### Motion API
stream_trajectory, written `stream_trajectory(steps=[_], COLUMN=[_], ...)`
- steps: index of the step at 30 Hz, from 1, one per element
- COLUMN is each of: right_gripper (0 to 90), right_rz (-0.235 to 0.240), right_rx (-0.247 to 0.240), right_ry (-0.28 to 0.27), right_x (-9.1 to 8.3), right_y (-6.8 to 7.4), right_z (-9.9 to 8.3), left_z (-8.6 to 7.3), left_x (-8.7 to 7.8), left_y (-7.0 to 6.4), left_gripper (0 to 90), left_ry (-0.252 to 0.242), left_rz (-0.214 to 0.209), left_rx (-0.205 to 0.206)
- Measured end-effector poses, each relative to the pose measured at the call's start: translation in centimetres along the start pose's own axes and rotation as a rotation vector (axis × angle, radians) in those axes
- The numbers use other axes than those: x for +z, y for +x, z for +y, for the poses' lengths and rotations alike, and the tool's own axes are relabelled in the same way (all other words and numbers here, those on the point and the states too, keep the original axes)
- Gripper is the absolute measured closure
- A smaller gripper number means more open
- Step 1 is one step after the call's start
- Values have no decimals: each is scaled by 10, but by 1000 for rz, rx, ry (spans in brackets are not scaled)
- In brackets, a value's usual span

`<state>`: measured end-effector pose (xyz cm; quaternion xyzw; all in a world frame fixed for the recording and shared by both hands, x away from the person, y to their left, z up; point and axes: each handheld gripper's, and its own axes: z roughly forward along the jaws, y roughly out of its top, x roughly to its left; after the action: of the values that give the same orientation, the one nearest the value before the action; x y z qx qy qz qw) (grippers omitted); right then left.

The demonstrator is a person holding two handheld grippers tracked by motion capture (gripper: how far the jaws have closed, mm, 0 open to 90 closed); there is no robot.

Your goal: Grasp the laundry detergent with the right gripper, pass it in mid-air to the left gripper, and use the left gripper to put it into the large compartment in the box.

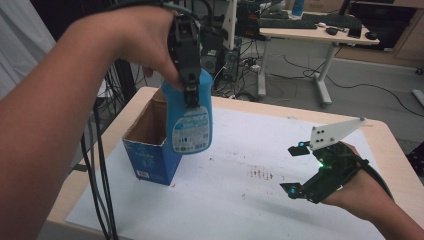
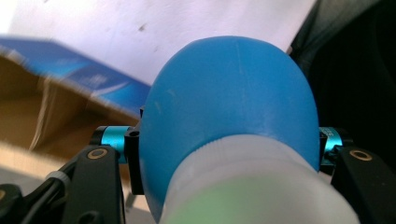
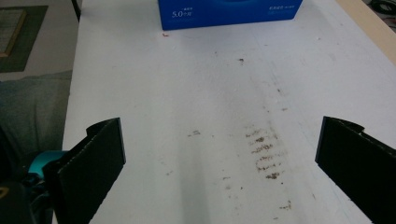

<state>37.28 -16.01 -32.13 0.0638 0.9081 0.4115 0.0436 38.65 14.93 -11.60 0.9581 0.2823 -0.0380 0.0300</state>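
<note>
A blue plastic bottle [image 1: 189, 125] with a printed label hangs upright in the air, its base just above the right rim of an open blue cardboard box [image 1: 150, 155]. My left gripper [image 1: 190, 92] is shut on the bottle's upper part from above. In the left gripper view the bottle's blue shoulder [image 2: 229, 102] swells between the jaws, with the box opening [image 2: 42, 107] below at the left. My right gripper [image 1: 296, 170] rests low over the white sheet at the right, open, with nothing between its fingers. In the right gripper view the blue box [image 3: 229, 11] stands far ahead.
A white sheet [image 1: 240, 200] covers the wooden table [image 1: 385, 135] and has brown smudges [image 3: 264, 151] near its middle. Black cables [image 1: 100, 180] hang by the table's left edge. A desk [image 1: 315, 30] with keyboards stands behind, across the floor.
</note>
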Motion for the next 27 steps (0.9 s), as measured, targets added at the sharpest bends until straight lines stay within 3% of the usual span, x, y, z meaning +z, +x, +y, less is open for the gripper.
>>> stream_trajectory(steps=[11, 15, 17, 19, 22, 27], right_gripper=[7, 7, 8, 8, 8, 8], right_rz=[2, 4, -2, -2, -7, -11], right_rx=[11, 9, 9, 15, 16, 20], right_ry=[9, 5, 4, 4, -1, -3], right_x=[3, 3, 3, 3, 2, 0], right_y=[0, 0, 0, 0, -1, 0], right_z=[-4, -3, -3, -4, -4, -5], left_z=[-33, -46, -50, -54, -58, -63], left_x=[-32, -34, -33, -33, -31, -19], left_y=[33, 46, 51, 55, 62, 74], left_gripper=[391, 391, 391, 391, 392, 391], left_ry=[-61, -75, -75, -72, -76, -72], left_rz=[29, 34, 47, 61, 91, 88], left_rx=[-375, -564, -626, -678, -722, -778])
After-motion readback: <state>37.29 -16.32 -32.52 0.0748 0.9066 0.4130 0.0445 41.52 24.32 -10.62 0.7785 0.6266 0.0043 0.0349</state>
